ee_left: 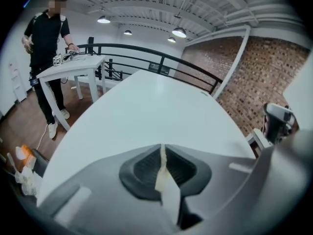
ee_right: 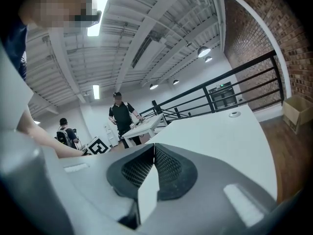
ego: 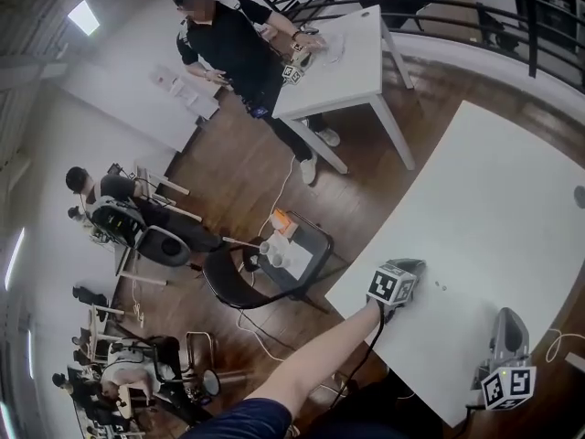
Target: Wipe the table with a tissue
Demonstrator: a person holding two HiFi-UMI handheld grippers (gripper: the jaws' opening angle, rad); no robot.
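Between the jaws of the left gripper [ee_left: 163,148] sits a thin, crinkly, pale strip that looks like the tissue [ee_left: 162,164]. The jaws are pressed together on it, and only that small edge of it shows. From the head view, the left gripper [ego: 413,268] lies low on the big white tabletop [ego: 494,199], close to the near edge. A bare arm [ego: 311,373] reaches out to it. Two tiny dark dots [ego: 439,286] are on the tabletop just beside it.

Further to the right, near the same edge, is the right gripper [ego: 507,318]. In its own view the right gripper [ee_right: 154,148] has its jaws closed tight, with nothing between them. A thin white cable [ego: 551,341] curls on the tabletop next to it.

Past the big tabletop is a brown wood floor [ego: 247,172]. A dark chair [ego: 274,273] with small things on its seat stands near the tabletop's corner. Well apart from it, a person in black [ego: 233,44] stands at a smaller white table [ego: 352,58]. A black railing [ee_left: 161,62] runs behind the tables, and a brick wall [ee_left: 254,77] is on the right side.
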